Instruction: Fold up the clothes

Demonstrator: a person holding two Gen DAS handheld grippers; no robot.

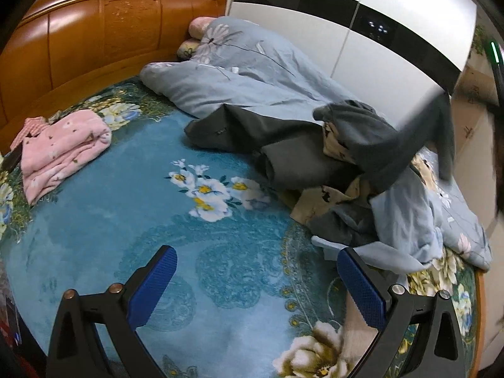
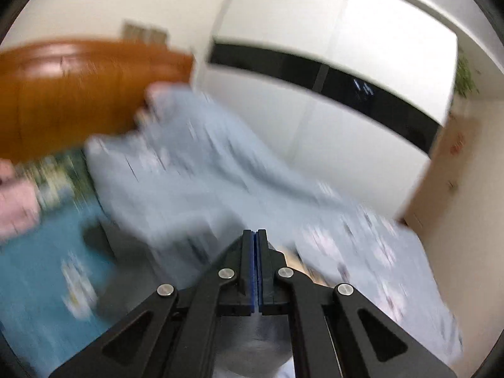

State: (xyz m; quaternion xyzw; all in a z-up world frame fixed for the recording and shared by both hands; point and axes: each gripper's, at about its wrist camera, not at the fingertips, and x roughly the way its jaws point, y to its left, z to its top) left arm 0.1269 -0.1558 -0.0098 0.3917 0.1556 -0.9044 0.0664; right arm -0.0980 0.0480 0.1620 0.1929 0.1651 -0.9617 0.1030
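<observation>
Left gripper: jaws spread wide, blue pads empty, hovering over the bedspread.
Right gripper: blue pads pressed together; grey cloth shows under the fingers, probably pinched, though blur makes that hard to confirm.
Bedspread: teal with white flowers, bare beneath the left gripper.
Clothes pile: heaped on the right side of the bed, just beyond the left gripper; dark grey, pale blue and beige floral pieces tangled together.
Grey garment: blurred, lifted off the top of the pile toward the right.
Pink garment: folded loosely, far left of the bed, well apart from the pile.
Quilt: grey-blue, bunched behind the pile.
Headboard: orange wood, farthest back.
</observation>
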